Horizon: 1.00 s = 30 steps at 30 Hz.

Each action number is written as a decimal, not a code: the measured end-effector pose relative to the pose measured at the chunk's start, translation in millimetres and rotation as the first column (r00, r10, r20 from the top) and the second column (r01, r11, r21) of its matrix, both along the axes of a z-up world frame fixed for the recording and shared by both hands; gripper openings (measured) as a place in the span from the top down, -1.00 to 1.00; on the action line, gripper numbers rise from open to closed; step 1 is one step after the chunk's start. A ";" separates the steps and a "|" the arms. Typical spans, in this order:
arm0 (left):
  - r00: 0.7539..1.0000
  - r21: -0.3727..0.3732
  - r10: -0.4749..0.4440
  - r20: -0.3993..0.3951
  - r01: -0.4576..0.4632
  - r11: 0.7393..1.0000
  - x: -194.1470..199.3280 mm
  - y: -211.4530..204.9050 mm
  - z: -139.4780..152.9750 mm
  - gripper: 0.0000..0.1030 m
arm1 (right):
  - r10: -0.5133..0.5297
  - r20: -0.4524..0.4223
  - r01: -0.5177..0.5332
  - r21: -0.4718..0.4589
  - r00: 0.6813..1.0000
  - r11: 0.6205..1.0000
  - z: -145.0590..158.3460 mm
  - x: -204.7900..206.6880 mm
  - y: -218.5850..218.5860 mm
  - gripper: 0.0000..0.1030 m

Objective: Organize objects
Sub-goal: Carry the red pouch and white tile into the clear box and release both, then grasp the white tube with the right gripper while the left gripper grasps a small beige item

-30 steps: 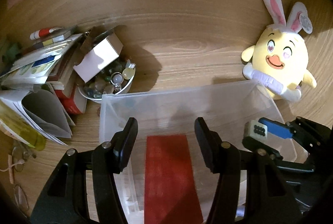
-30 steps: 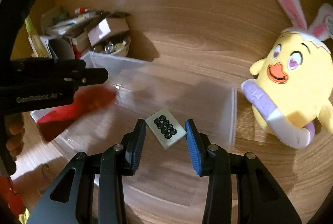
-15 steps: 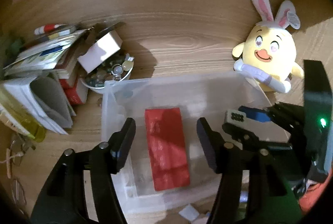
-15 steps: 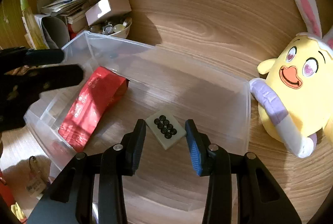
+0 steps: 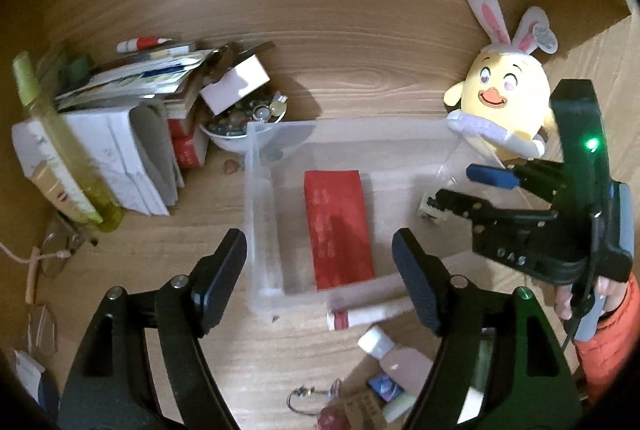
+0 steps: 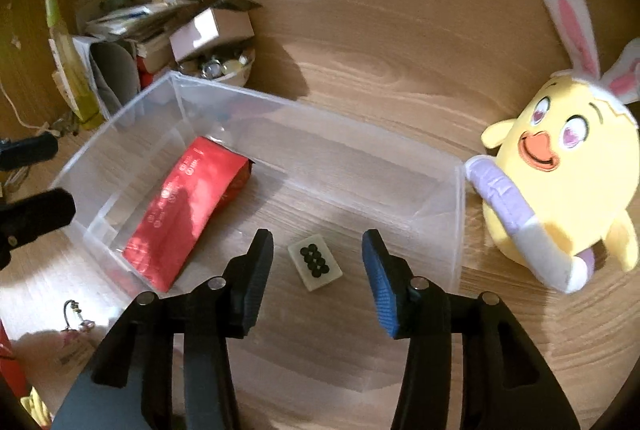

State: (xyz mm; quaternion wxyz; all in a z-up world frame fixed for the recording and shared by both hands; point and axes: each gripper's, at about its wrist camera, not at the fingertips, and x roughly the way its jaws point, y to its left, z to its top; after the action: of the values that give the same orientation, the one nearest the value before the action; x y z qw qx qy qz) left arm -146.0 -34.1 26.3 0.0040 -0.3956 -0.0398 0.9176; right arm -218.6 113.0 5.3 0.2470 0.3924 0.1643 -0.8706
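Observation:
A clear plastic bin (image 6: 456,198) stands on the wooden table; it also shows in the left wrist view (image 5: 256,214). A red packet (image 6: 188,218) lies in its left half, seen too in the left wrist view (image 5: 338,226). A pale mahjong tile with black dots (image 6: 315,261) lies on the bin floor, partly visible in the left wrist view (image 5: 430,210). My right gripper (image 6: 318,270) is open, its fingers on either side of the tile and above it; it appears in the left wrist view (image 5: 460,186). My left gripper (image 5: 320,270) is open and empty above the bin's near edge.
A yellow plush chick with bunny ears (image 6: 560,182) sits right of the bin. A bowl of trinkets under a small box (image 5: 244,110), stacked papers (image 5: 120,134) and a yellow-green bottle (image 5: 60,150) crowd the left. A tube (image 5: 368,314), small bottle (image 5: 396,354) and glasses (image 5: 44,314) lie near.
My right gripper has opened and the tile has dropped from it onto the bin floor. My left gripper has drawn back and up from the bin.

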 end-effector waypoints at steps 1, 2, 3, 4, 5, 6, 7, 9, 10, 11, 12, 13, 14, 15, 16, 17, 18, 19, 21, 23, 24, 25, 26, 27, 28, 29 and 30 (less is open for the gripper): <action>1.000 0.000 0.005 -0.002 -0.005 1.000 4.2 -1.4 0.5 -0.50 | 0.001 -0.010 -0.001 -0.010 1.000 1.000 4.4 5.0 1.4 0.02; 1.000 0.000 0.008 -0.005 -0.008 1.000 8.7 -3.1 0.8 -0.53 | 0.002 -0.020 -0.002 -0.017 1.000 1.000 7.9 9.5 2.5 -0.03; 1.000 -0.002 0.011 -0.007 -0.011 1.000 12.9 -4.3 0.8 -0.54 | 0.004 -0.030 -0.004 -0.025 1.000 1.000 10.8 13.7 3.0 -0.11; 1.000 -0.006 0.017 -0.010 -0.017 1.000 17.5 -5.7 1.1 -0.55 | 0.006 -0.045 -0.008 -0.031 0.999 0.999 15.0 19.9 3.9 -0.13; 1.000 -0.010 0.021 -0.011 -0.021 1.000 21.9 -6.8 0.9 -0.57 | 0.006 -0.055 -0.008 -0.034 0.998 0.999 17.5 24.5 4.3 -0.13; 1.000 -0.013 0.026 -0.012 -0.026 1.000 26.5 -8.3 0.2 -0.58 | 0.003 -0.065 -0.006 -0.037 0.998 0.999 19.9 29.1 5.0 -0.13; 0.999 -0.015 0.031 -0.011 -0.031 0.999 30.7 -10.0 -0.6 -0.59 | 0.002 -0.074 -0.005 -0.045 0.997 0.999 22.4 34.8 6.2 -0.16; 0.999 -0.016 0.042 -0.007 -0.042 0.999 39.9 -13.1 -3.6 -0.60 | 0.005 -0.078 -0.010 -0.064 0.997 0.998 25.2 43.8 8.0 -0.26; 0.999 -0.013 0.048 -0.003 -0.048 0.999 44.1 -14.5 -5.2 -0.60 | 0.008 -0.080 -0.014 -0.075 0.997 0.997 26.3 49.1 8.0 -0.34; 0.998 -0.009 0.055 0.003 -0.055 0.998 48.3 -16.0 -7.0 -0.60 | 0.011 -0.084 -0.018 -0.084 0.996 0.996 26.7 53.9 8.6 -0.36; 0.998 -0.004 0.060 0.007 -0.060 0.998 52.1 -17.5 -8.3 -0.60 | 0.019 -0.088 -0.027 -0.092 0.996 0.995 27.5 60.1 8.8 -0.38; 0.998 0.000 0.066 0.009 -0.066 0.998 55.4 -19.1 -9.4 -0.60 | 0.024 -0.088 -0.033 -0.095 0.996 0.995 27.5 64.9 8.4 -0.38; 0.997 0.004 0.072 0.012 -0.072 0.997 59.6 -20.8 -10.8 -0.60 | 0.035 -0.087 -0.043 -0.098 0.996 0.994 27.4 69.5 7.8 -0.38; 0.997 0.008 0.078 0.014 -0.078 0.997 64.0 -22.5 -12.5 -0.60 | 0.042 -0.087 -0.050 -0.099 0.995 0.994 27.2 73.0 7.3 -0.38; 0.996 0.011 0.083 0.017 -0.083 0.996 67.7 -23.9 -14.3 -0.60 | 0.052 -0.084 -0.060 -0.097 0.995 0.993 25.7 78.0 5.6 -0.38; 0.996 0.012 0.087 0.020 -0.087 0.996 70.3 -24.7 -16.0 -0.60 | 0.059 -0.084 -0.067 -0.095 0.995 0.993 24.5 81.6 4.2 -0.38; 0.995 0.012 0.092 0.024 -0.093 0.996 73.8 -26.1 -18.6 -0.60 | 0.067 -0.082 -0.075 -0.094 0.994 0.993 23.4 85.5 2.8 -0.38; 0.995 0.010 0.096 0.027 -0.097 0.995 76.5 -26.7 -20.8 -0.60 | 0.076 -0.079 -0.083 -0.092 0.994 0.992 21.6 90.6 0.8 -0.38; 0.994 0.003 0.106 0.034 -0.106 0.994 82.3 -28.2 -26.3 -0.61 | 0.096 -0.067 -0.102 -0.092 0.993 0.991 18.0 97.2 -3.2 -0.38; 0.993 0.004 0.109 0.044 -0.109 0.994 86.6 -30.2 -31.2 -0.61 | 0.109 -0.060 -0.114 -0.087 0.992 0.990 14.2 102.7 -7.0 -0.38; 0.993 0.008 0.108 0.050 -0.108 0.994 88.9 -31.7 -34.1 -0.61 | 0.115 -0.056 -0.120 -0.085 0.992 0.989 12.3 105.2 -9.2 -0.38; 0.993 0.011 0.108 0.053 -0.109 0.994 91.0 -32.5 -36.1 -0.61 | 0.126 -0.048 -0.130 -0.081 0.991 0.988 9.1 107.9 -12.5 -0.38; 0.993 0.014 0.108 0.056 -0.109 0.994 93.3 -34.0 -38.3 -0.61 | 0.136 -0.039 -0.139 -0.077 0.990 0.987 6.5 109.9 -15.3 -0.38; 0.993 0.017 0.107 0.057 -0.109 0.994 95.8 -35.5 -40.5 -0.61 | 0.149 -0.030 -0.150 -0.073 0.988 0.986 3.8 111.9 -17.9 -0.38; 0.993 0.021 0.107 0.055 -0.108 0.994 97.7 -37.2 -41.9 -0.61 | 0.165 -0.020 -0.166 -0.067 0.986 0.984 0.4 114.1 -21.6 -0.38; 0.993 0.027 0.109 0.051 -0.110 0.994 100.0 -39.4 -43.1 -0.61 | 0.180 -0.013 -0.180 -0.058 0.984 0.982 -3.2 116.6 -26.0 -0.38; 0.993 0.033 0.111 0.048 -0.113 0.993 101.4 -41.7 -44.2 -0.61 | 0.188 -0.009 -0.188 -0.049 0.982 0.981 -5.7 118.4 -29.3 -0.38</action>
State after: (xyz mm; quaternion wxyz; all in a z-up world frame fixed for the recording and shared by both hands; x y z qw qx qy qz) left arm -44.6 -75.8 -17.9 -0.0413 -0.4136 -0.0784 0.9062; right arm -100.3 83.6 -0.4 0.3375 0.3667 0.1794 -0.8482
